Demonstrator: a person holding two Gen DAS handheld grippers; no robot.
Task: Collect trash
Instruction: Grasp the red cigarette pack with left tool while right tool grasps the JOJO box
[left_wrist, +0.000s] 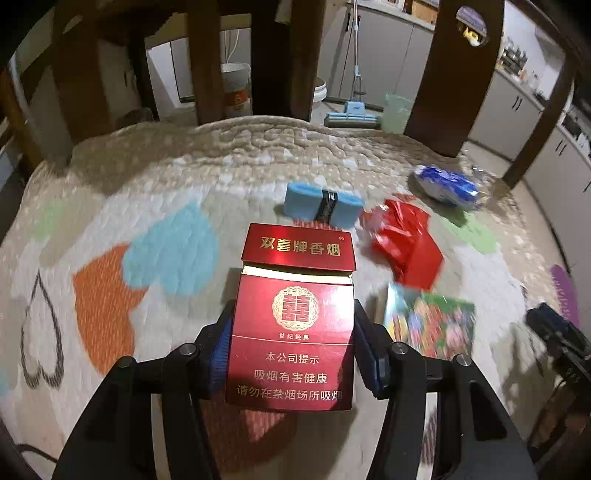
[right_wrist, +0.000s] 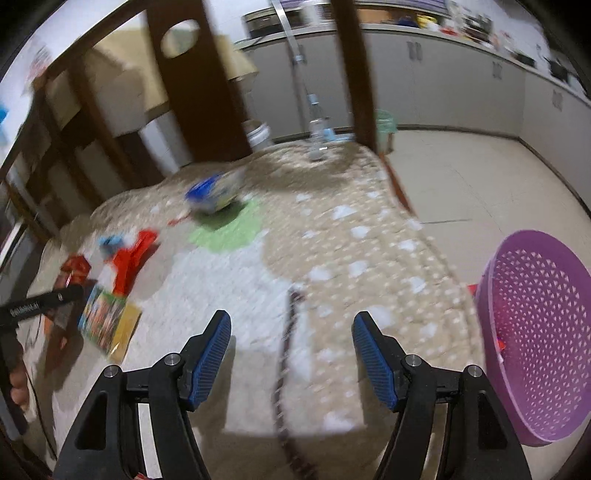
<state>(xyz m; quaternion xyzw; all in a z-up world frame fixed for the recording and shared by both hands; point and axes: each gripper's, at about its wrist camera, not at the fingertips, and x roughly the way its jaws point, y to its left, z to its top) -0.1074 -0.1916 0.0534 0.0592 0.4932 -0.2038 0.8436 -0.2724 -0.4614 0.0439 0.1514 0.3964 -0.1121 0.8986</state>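
Note:
My left gripper is shut on a red cigarette pack with its lid flipped open, held above the patterned rug. On the rug beyond lie a blue packet with a black band, a crumpled red wrapper, a colourful snack wrapper and a blue-white bag. My right gripper is open and empty above the rug. A purple perforated basket stands to its right. The left gripper with the pack shows at the far left of the right wrist view.
Dark wooden chair and table legs stand at the rug's far edge. A mop, white buckets and a green bin are behind. Grey cabinets line the wall. A clear bottle stands at the rug's far end.

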